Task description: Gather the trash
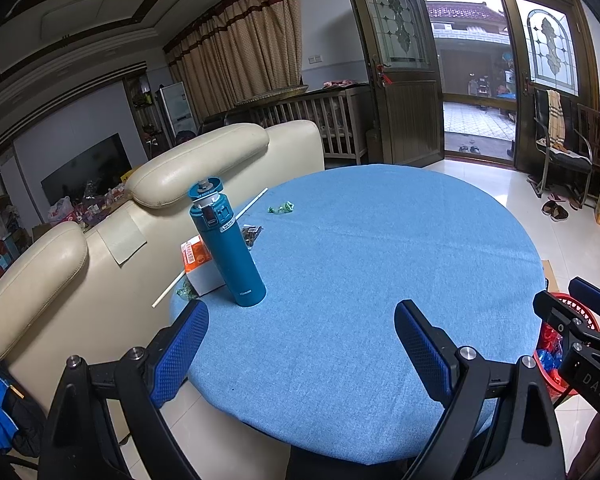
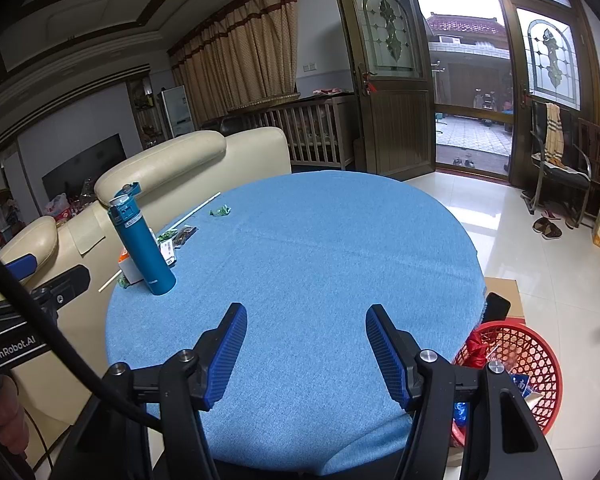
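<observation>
Left wrist: wrapper [image 1: 281, 208] beyond gripper [image 1: 300, 340].

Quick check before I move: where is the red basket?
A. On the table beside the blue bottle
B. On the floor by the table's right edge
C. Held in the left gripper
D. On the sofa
B: the red basket sits on the floor tiles just off the right edge of the table, far from the blue bottle.
</observation>
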{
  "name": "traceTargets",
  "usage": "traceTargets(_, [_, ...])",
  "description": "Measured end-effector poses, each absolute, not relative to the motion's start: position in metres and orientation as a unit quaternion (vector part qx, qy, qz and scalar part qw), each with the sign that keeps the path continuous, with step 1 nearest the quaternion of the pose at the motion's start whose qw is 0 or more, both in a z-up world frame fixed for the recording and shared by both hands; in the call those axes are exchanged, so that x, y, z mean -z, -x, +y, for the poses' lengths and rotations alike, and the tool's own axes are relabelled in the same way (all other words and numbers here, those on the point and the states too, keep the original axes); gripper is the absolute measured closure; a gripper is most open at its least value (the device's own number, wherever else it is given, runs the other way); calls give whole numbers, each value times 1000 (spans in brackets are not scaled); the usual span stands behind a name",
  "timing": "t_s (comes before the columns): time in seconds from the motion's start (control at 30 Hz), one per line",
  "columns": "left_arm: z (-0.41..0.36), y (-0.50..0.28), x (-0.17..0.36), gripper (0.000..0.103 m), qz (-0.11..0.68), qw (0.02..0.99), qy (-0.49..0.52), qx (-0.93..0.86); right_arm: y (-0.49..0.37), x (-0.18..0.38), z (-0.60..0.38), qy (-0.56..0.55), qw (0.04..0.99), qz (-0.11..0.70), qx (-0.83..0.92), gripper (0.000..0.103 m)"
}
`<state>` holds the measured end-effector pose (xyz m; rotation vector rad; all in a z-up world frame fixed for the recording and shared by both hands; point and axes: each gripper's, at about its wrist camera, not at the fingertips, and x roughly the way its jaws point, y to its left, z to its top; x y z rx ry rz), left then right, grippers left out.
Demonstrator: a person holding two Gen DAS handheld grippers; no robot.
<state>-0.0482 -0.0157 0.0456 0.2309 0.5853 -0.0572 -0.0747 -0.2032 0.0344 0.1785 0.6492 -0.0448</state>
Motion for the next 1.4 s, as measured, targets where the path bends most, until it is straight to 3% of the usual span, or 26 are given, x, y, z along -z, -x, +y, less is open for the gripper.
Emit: traceTargets(1.4, [-16, 49, -44, 9, 291, 950, -112, 31, 76, -31, -202, -91, 942, 322, 22, 37])
